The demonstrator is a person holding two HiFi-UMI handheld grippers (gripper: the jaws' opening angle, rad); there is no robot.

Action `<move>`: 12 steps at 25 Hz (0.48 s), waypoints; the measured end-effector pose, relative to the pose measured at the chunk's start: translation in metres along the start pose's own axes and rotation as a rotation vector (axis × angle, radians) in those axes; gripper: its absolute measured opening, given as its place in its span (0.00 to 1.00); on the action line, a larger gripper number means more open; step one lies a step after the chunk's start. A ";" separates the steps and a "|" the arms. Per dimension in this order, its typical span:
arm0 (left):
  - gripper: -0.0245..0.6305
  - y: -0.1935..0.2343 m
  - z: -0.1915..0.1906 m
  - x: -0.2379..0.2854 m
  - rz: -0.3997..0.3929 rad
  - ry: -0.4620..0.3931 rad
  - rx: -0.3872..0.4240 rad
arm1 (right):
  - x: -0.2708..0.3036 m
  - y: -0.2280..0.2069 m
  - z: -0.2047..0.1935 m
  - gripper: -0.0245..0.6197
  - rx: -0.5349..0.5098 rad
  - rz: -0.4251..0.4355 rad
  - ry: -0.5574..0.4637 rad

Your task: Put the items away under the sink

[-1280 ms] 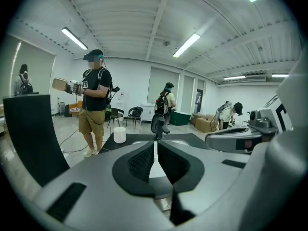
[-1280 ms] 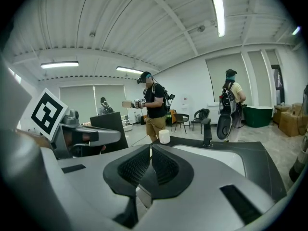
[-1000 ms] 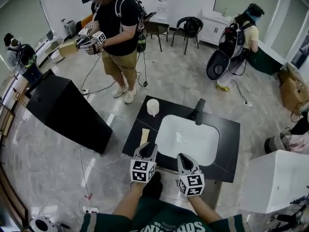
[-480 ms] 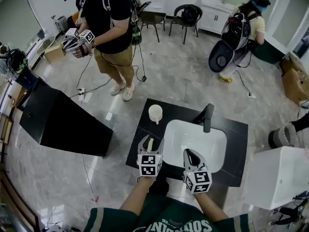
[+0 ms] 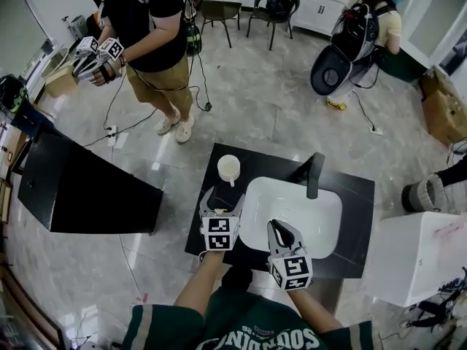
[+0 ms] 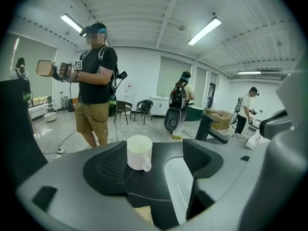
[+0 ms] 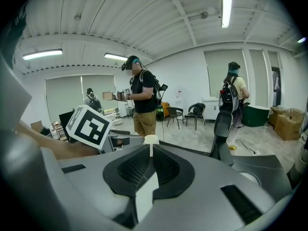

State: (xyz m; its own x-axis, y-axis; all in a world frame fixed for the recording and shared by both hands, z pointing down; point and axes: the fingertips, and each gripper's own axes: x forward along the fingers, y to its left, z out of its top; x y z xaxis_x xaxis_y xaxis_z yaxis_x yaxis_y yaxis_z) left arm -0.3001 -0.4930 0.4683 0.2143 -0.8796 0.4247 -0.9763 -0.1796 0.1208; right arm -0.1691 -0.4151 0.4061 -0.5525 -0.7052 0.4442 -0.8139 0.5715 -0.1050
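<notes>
Left tongs (image 5: pixel 221 195), jaws just opened wide, hang over the left part of the black tabletop (image 5: pixel 357 224), a tan slab (image 6: pixel 143 214) low between them, ungripped; the white mug (image 5: pixel 229 168) stands upright just beyond; right tongs (image 5: pixel 279 230), closed and empty, hover at the front rim of the white sink (image 5: pixel 314 217).

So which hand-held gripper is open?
The left hand-held gripper: its jaws have just been opening, nothing clamped between them. On the right hand-held gripper they are together.
</notes>
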 end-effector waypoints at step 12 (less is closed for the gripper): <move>0.63 0.026 -0.018 0.067 0.014 0.080 0.000 | 0.024 -0.009 -0.031 0.11 0.017 -0.005 0.101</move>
State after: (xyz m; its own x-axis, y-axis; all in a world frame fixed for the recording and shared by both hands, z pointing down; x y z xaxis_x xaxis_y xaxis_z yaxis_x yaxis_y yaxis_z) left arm -0.3108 -0.5486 0.5155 0.2026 -0.8442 0.4963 -0.9792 -0.1679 0.1140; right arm -0.1698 -0.4242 0.4459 -0.5282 -0.6620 0.5318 -0.8201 0.5601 -0.1173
